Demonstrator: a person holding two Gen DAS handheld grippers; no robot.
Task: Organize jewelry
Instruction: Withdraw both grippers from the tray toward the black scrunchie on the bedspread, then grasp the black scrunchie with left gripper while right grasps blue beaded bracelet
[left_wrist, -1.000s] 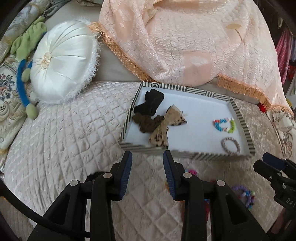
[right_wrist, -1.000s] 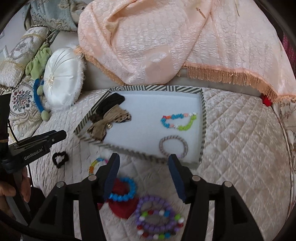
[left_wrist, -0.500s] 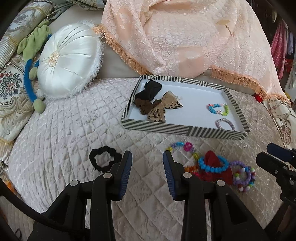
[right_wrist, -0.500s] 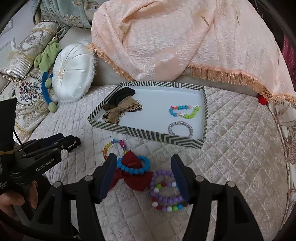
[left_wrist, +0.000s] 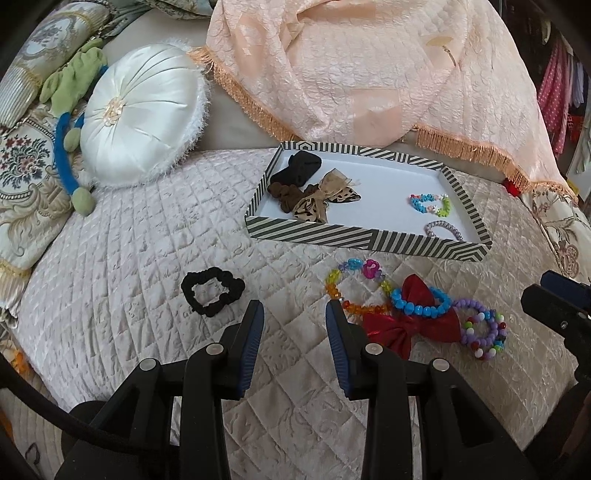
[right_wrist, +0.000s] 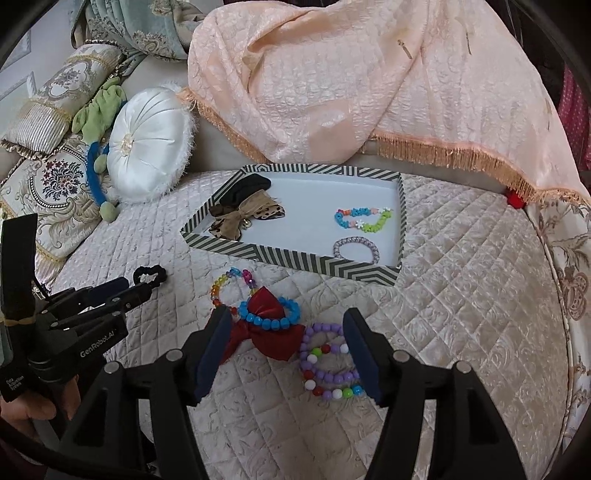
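Note:
A striped tray (left_wrist: 369, 240) (right_wrist: 295, 260) on the quilted bed holds a black hair tie (left_wrist: 301, 168), a leopard bow (left_wrist: 317, 201), a colourful bead bracelet (left_wrist: 430, 203) and a lilac coil bracelet (left_wrist: 441, 229). In front of the tray lie a black scrunchie (left_wrist: 212, 290) (right_wrist: 149, 275), a rainbow bead bracelet (left_wrist: 354, 284), a red bow (right_wrist: 269, 332) under a blue bead bracelet (right_wrist: 269, 314), and purple bead bracelets (right_wrist: 328, 362). My left gripper (left_wrist: 293, 328) is open and empty above the quilt, right of the scrunchie. My right gripper (right_wrist: 284, 343) is open, hovering over the bow and purple bracelets.
A white round cushion (left_wrist: 140, 118) and a green-and-blue plush toy (left_wrist: 70, 110) lie at the back left. A peach fringed blanket (left_wrist: 351, 70) is draped behind the tray. Patterned pillows (right_wrist: 48, 184) line the left side.
Both grippers have pulled back from the tray toward me. The loose scrunchie, bow and bracelets in front of the tray have come into fuller view. Both jaws stay open.

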